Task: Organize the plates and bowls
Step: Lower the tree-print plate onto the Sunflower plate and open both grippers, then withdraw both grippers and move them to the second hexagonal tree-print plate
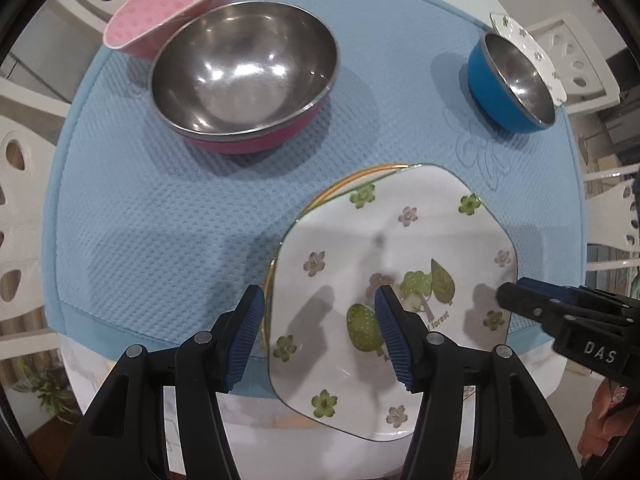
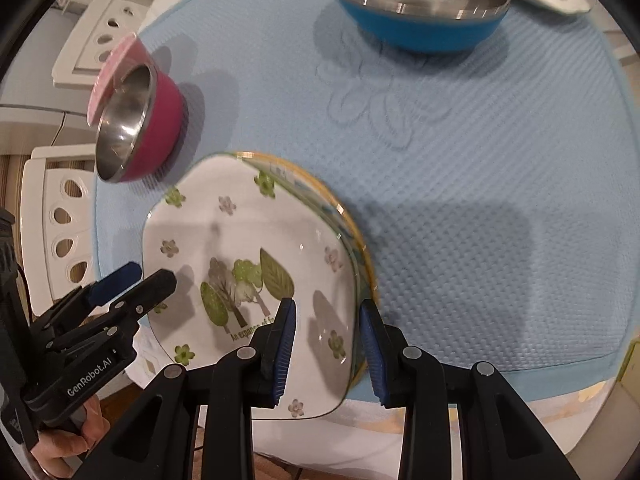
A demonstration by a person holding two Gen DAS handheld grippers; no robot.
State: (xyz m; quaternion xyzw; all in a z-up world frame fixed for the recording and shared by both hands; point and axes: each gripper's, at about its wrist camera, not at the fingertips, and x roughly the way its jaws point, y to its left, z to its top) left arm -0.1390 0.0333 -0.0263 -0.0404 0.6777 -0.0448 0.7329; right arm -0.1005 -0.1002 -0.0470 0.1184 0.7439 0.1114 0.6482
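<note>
A: Plates?
B: Floral plate (image 1: 384, 264) stacked on yellow-rimmed plate (image 2: 362, 248), mat (image 1: 160, 240) at five o'clock.
A: Claws?
B: Left claw (image 1: 320, 340) apart, straddling rim; right claw (image 2: 327, 354) likewise, gripping nothing.
A: Surroundings?
B: Magenta bowl (image 1: 244, 76) eleven; blue bowl (image 1: 512, 80) two.

On my right gripper (image 1: 508, 294), seen at the right edge of the left wrist view, I read "DAS" in white letters. On my left gripper (image 2: 154, 280), at the lower left of the right wrist view, stands "GenRobot.AI". The white square plate (image 2: 256, 280) with trees carries green print: "An expanse of fo…", the rest hidden; the other view shows "forest".
</note>
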